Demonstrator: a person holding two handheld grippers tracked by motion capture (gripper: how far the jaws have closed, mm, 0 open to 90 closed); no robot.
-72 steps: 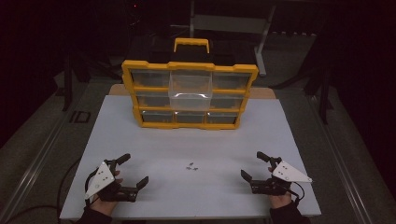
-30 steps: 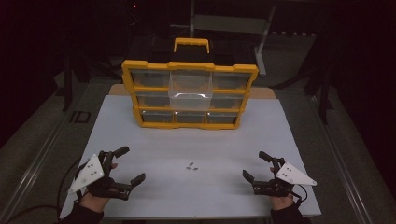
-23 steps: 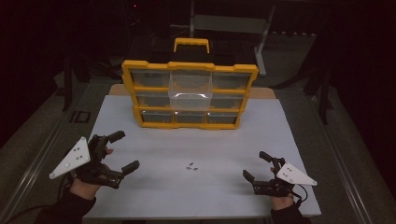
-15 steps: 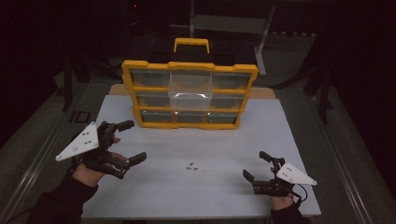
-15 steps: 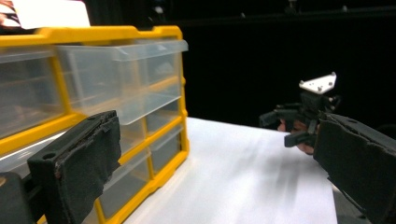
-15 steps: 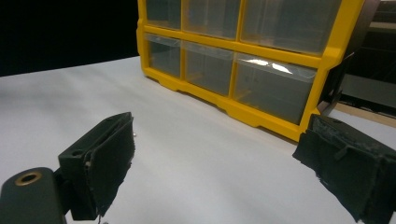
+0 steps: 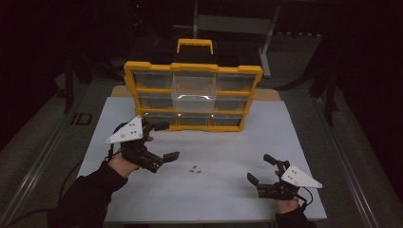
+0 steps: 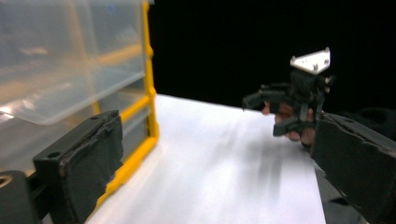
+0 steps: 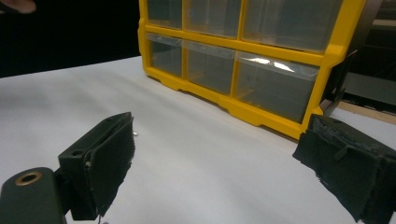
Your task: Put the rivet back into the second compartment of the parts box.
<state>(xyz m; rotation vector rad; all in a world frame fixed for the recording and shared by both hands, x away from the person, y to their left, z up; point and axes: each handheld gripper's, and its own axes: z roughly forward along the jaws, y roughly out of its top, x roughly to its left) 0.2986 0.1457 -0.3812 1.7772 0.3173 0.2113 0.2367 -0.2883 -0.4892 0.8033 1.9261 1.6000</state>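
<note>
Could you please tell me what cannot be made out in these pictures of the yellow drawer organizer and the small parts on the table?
- Small parts: high view, too small and dim to identify.
- Drawer contents of the organizer: high view too dark; in the left gripper view blurred by motion and glare.
- Organizer's top row: right gripper view, cut off by the upper edge.

black grippers, padded fingers (image 9: 112, 158), grey three-cornered top plates (image 7: 125, 130), trailing cables, dark sleeves (image 7: 85, 194)
</note>
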